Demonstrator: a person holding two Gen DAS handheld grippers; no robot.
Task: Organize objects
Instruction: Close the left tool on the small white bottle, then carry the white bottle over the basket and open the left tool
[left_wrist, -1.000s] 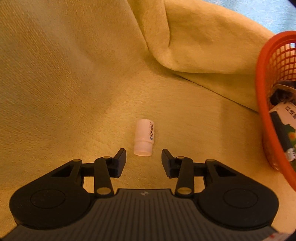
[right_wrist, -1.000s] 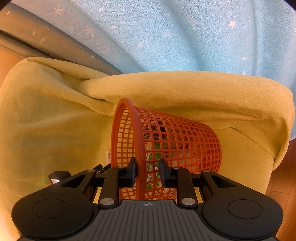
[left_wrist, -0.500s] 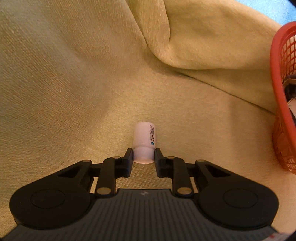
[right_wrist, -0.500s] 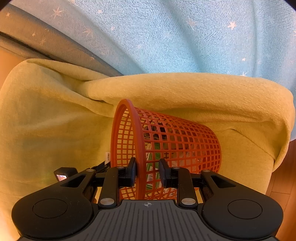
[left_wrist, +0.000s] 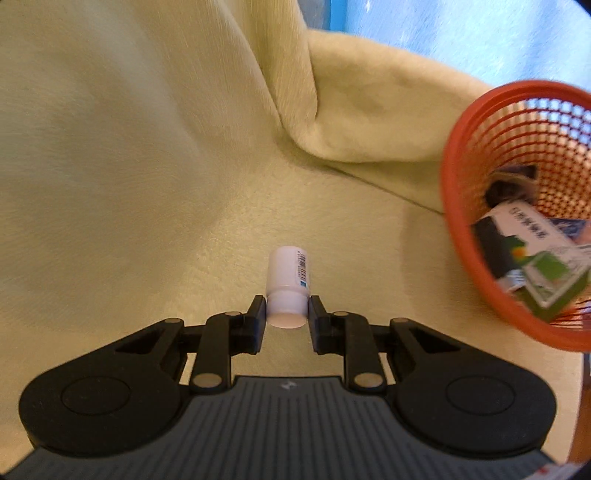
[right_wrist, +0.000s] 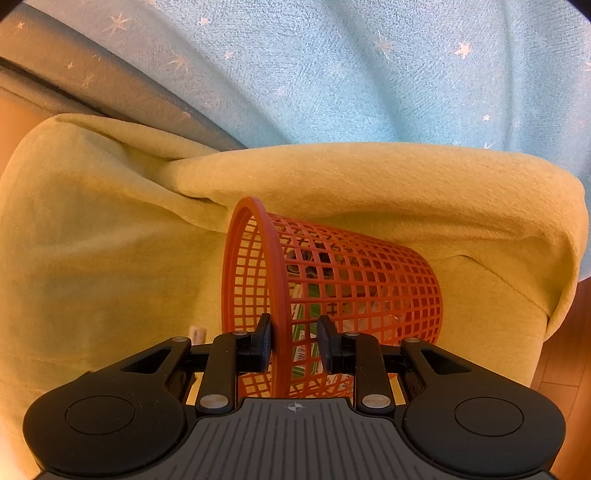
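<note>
Nearest the left wrist camera, the left gripper (left_wrist: 286, 316) is clamping its two fingers on the cap end of a small white bottle (left_wrist: 288, 286), whose barcoded body is pointing away over the yellow-green sofa seat (left_wrist: 155, 258). Whether the bottle is resting on the seat or lifted off it cannot be told. In the right wrist view, the right gripper (right_wrist: 294, 343) is pinching the rim of the orange mesh basket (right_wrist: 354, 280), one finger inside and one outside, tipping it so its mouth is facing toward the bottle's side. The basket is sitting toward the seat's right edge, with a green-and-white box (left_wrist: 535, 254) and other packets lying inside. Beyond it the cushions (right_wrist: 369, 177) are rising toward a blue star-patterned curtain (right_wrist: 332, 66).

The step in hand appears to be carrying the bottle to the basket. The next move is calling for a swing rightward, clearing the rim, then releasing over the opening while the right side is steadying the basket.
</note>
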